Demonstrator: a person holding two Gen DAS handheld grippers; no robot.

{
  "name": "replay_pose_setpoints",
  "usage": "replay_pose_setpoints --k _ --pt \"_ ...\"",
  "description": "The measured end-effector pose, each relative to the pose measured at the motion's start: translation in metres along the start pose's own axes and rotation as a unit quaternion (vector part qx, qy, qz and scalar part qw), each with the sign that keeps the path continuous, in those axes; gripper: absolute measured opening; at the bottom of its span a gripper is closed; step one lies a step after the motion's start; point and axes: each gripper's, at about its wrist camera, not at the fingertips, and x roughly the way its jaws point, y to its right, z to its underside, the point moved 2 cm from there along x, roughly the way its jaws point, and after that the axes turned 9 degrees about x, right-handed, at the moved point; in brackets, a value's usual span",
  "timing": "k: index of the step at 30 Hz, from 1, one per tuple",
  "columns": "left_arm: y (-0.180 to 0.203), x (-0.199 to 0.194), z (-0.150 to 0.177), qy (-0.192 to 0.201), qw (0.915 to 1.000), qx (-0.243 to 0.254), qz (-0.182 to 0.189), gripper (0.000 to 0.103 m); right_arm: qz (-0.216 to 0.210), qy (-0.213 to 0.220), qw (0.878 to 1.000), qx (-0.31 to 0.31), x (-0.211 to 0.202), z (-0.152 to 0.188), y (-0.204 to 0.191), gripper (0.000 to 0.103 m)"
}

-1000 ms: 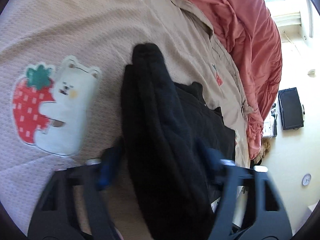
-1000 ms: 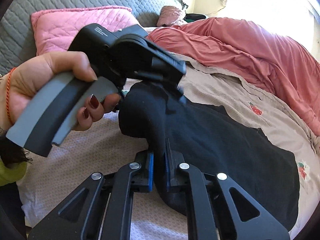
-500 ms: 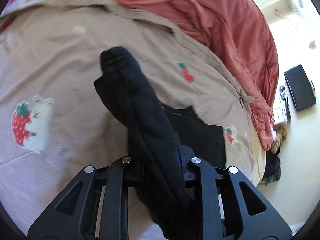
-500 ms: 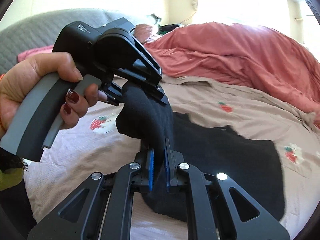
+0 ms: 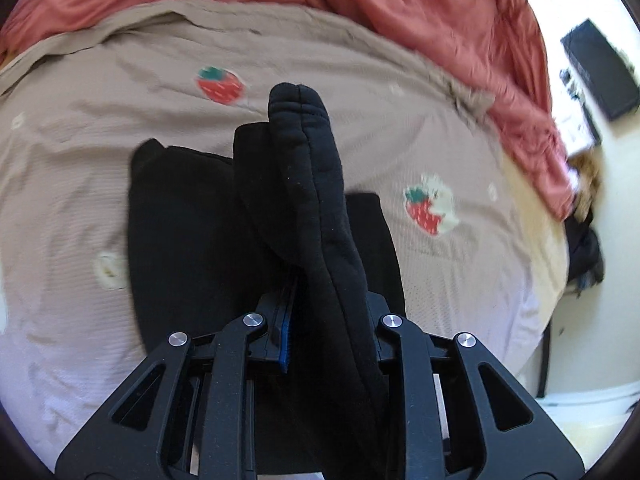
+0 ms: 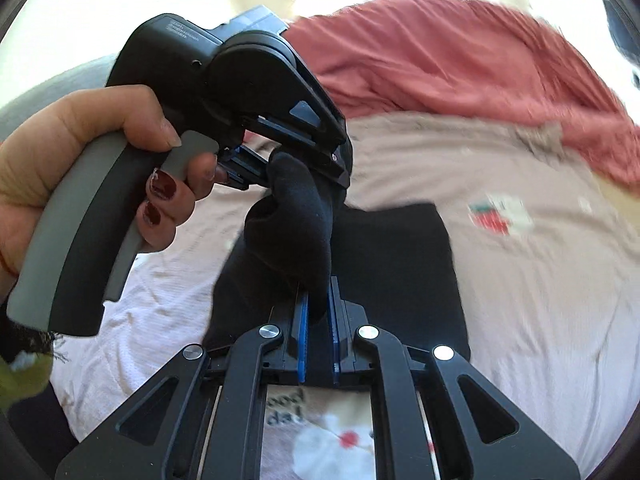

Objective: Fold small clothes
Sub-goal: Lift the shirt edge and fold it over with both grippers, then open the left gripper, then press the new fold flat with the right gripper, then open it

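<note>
Beige bedspread (image 5: 400, 120) lay beneath both grippers. Left gripper (image 5: 328, 320) and right gripper (image 6: 318, 332) each pinched the black garment's (image 5: 308, 184) raised edge, jaws nearly closed; carrying it evenly across would probably keep the fold straight.

Ahead of our left fingers, a thick fold of the black garment (image 5: 316, 208) stands upright and blocks the direct path. To its left, the rest of the garment lies flat on the beige bedsheet (image 5: 80, 160), so we can pass above it. The red blanket (image 5: 420, 12) is heaped beyond. Ahead of our right fingers, the left gripper (image 6: 304, 168) and the hand (image 6: 80, 168) stand in the way; the sheet to the right is bare.
</note>
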Motion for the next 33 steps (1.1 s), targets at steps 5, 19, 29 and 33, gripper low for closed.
replay_pose_setpoints --k 5,19,29,33 --pt "0.022 0.039 -0.002 -0.037 0.9989 0.023 -0.018 0.034 -0.023 -0.05 0.991 0.125 0.017 0.013 0.043 0.008" --pt "-0.003 -0.037 0.02 0.098 0.9877 0.043 -0.114 0.046 -0.071 -0.112 0.943 0.305 0.026 0.037 0.095 0.008" --pt "-0.019 0.001 0.064 0.068 0.977 0.077 -0.187 0.044 -0.001 -0.048 0.955 0.292 -0.013 0.018 0.112 0.021" --pt "-0.019 0.005 0.069 0.082 0.9745 0.08 -0.193 0.043 -0.022 -0.042 0.974 0.22 -0.003 -0.008 0.108 0.051"
